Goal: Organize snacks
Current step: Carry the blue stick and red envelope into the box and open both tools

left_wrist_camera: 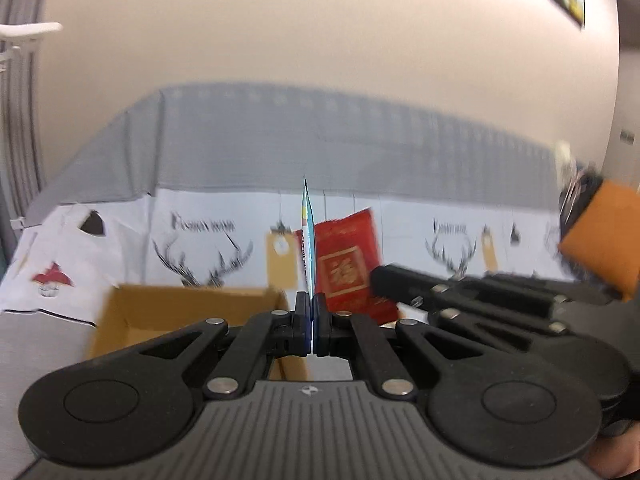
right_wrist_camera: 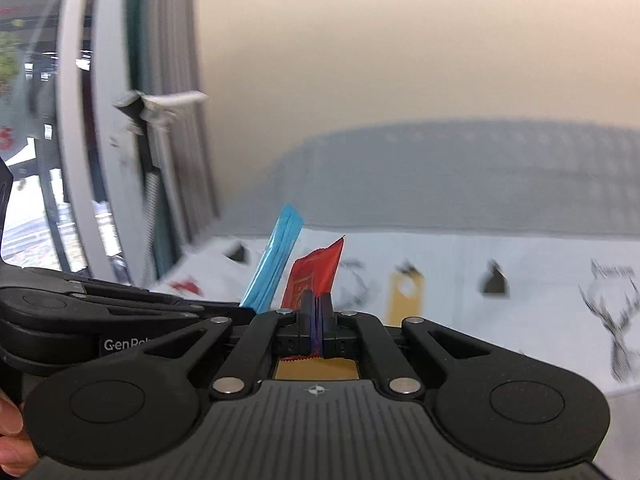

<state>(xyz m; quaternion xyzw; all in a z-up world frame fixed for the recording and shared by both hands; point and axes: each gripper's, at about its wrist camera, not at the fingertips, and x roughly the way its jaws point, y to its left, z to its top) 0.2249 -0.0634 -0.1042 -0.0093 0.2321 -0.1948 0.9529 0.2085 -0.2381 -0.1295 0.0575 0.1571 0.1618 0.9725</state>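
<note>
Left gripper (left_wrist_camera: 311,322) and right gripper (right_wrist_camera: 317,322): matte black linkage arms with triangular cut-outs, round silver pivot pins, large circular hubs at the rear, a ribbed grey base bearing a small crosshair emblem. White "GenRob…" lettering marked one side. Bare fingertips (right_wrist_camera: 10,432) showed behind.

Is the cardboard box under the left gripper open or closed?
Open: the cardboard box shows its bare brown inside walls, with no lid over the visible part. Its contents cannot be seen.

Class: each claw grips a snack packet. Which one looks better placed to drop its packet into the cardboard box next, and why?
Probably the left claw: shut on the blue packet, with the cardboard box open just below-left. The right claw, holding the red packet, sits farther right.
</note>
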